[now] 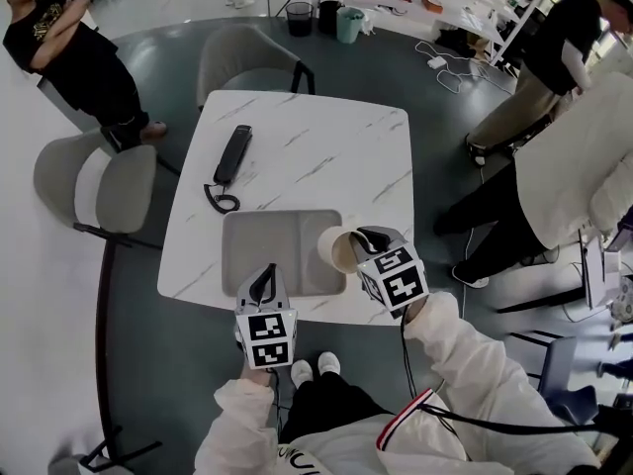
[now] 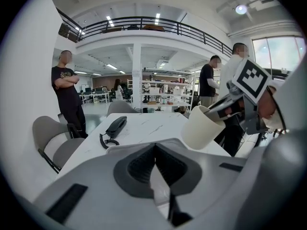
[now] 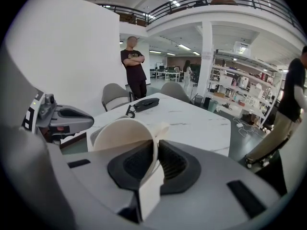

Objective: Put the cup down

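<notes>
Right gripper [image 3: 156, 150] is clamped on the rim wall of the cream paper cup [image 3: 122, 133], which I hold tipped with its mouth sideways, above the right edge of the grey rectangular mat [image 1: 267, 240]. The cup looks light and thin-walled; I judge it crushes easily, so a gentle rim grip suits. Left gripper [image 1: 265, 277] hovers over the mat's near edge, jaws together, empty. Beyond the mat a black telephone handset [image 1: 232, 153] lies on the white marble table [image 1: 326, 127].
</notes>
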### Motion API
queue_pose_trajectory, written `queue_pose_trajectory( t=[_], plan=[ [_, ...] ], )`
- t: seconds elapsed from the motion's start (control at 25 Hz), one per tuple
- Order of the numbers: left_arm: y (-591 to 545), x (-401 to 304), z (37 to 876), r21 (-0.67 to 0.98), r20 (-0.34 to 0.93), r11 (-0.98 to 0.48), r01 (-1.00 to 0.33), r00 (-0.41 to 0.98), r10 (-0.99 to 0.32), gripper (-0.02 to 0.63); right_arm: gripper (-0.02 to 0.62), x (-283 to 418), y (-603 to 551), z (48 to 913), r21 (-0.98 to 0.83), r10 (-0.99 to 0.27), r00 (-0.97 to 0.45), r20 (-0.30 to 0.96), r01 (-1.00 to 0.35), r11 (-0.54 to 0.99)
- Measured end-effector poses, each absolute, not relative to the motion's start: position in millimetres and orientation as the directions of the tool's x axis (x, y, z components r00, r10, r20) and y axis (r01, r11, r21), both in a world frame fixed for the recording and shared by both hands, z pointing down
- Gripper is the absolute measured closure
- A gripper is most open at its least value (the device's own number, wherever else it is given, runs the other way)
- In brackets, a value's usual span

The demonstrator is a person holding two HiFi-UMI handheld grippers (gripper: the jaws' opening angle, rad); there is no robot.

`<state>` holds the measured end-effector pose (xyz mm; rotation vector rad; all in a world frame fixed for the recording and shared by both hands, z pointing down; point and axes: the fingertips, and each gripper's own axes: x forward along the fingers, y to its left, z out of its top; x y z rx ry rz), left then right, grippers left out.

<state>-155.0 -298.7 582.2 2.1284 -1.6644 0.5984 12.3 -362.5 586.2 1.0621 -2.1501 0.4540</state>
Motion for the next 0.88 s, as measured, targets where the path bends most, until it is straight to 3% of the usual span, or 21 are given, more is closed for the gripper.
queue_pose_trajectory(
  t=[0.88],
  plan=[
    [-326.3, -155.2, 619.0, 0.050, 0.578, -0.255, -0.966, 0.237, -0.781, 0.595, 0.557, -11.3, -409.6, 642.4, 0.066, -0.447, -0.359, 0.819, -0.716, 0.695]
  ],
)
